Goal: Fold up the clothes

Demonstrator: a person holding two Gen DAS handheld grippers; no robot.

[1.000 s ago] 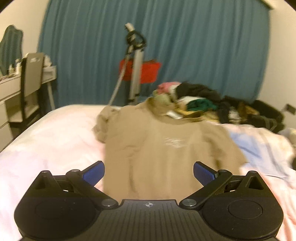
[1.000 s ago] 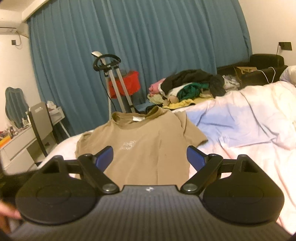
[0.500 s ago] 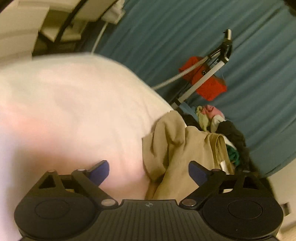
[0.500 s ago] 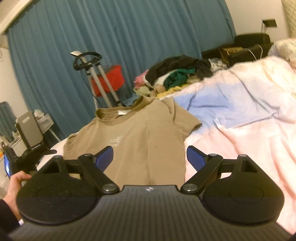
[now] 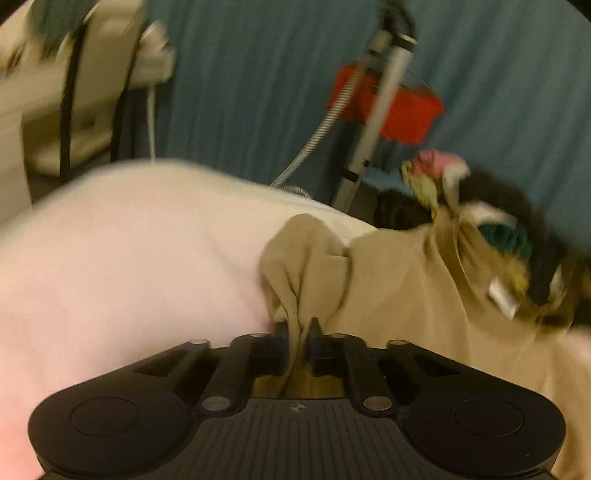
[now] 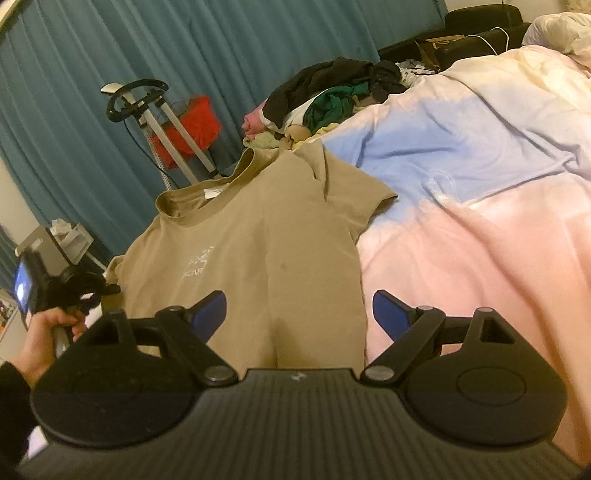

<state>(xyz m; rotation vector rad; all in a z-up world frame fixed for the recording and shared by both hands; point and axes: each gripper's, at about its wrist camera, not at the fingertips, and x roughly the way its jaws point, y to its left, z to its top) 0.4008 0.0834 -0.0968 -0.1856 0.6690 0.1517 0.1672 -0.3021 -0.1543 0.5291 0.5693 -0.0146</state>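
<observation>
A tan T-shirt [image 6: 258, 229] lies flat, front up, on the pink and blue bed cover [image 6: 480, 240], collar toward the curtain. In the left wrist view its bunched left sleeve [image 5: 306, 258] runs into my left gripper [image 5: 297, 328], whose jaws are closing with the sleeve fabric pinched between them. The right wrist view shows that gripper [image 6: 55, 291] at the shirt's left edge, held by a hand [image 6: 48, 328]. My right gripper [image 6: 299, 314] hovers open over the shirt's lower right part, with nothing between its blue pads [image 6: 210, 310].
A pile of mixed clothes [image 6: 332, 96] lies past the shirt's collar. A garment steamer stand with a red part [image 6: 184, 125] rises before the blue curtain [image 6: 92, 55]. A desk [image 5: 74, 92] stands off the bed's left side. A pillow [image 6: 557, 29] sits far right.
My left gripper swung to the shirt's left sleeve and closed on it, bunching the fabric. My right gripper sank toward the shirt and rolled, still open.
</observation>
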